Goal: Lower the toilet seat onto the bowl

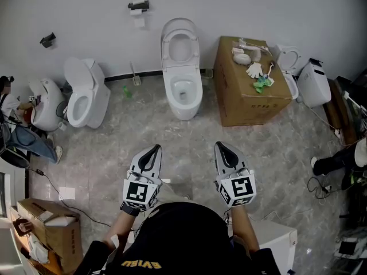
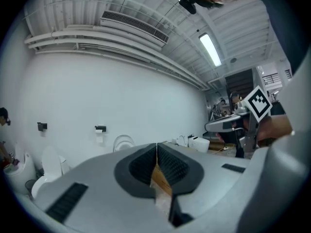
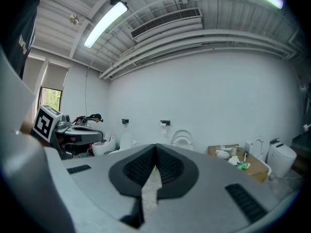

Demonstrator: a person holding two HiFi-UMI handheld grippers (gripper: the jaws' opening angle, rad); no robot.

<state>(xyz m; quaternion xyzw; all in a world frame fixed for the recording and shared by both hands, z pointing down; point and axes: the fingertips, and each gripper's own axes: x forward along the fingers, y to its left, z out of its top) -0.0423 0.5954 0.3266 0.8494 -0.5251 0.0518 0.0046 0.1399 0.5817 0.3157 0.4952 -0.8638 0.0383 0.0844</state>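
Well, the seat (image 1: 180, 46) is up, leaning back at the wall (image 1: 258, 4), and the bowl (image 1: 183, 91) under it is open. Both are well apart from me, across the floor (image 1: 143, 130).

Only the head view looks down into the bowl. From my two gripper views I see just the top of the seat as a small white arch over my own jaws, and the bowl is hidden.

My left gripper (image 1: 156, 148) and my right gripper (image 1: 220, 145) are side by side, pointing at the toilet. Each gripper view shows its jaws pressed together with nothing held.

Just beside the toilet is a brown box (image 1: 249, 93) with gloves (image 1: 254, 70) on top. The right gripper view shows this box too. In the left gripper view I only see a thin brown strip low between the jaws.

A second toilet (image 1: 86, 96) sits to the other side.

The gripper views show things the head view cannot: long lamps (image 2: 210, 49) on the ceiling, and in the right gripper view a window (image 3: 50, 100) with green outside. Each one also sees the other gripper off to its side.
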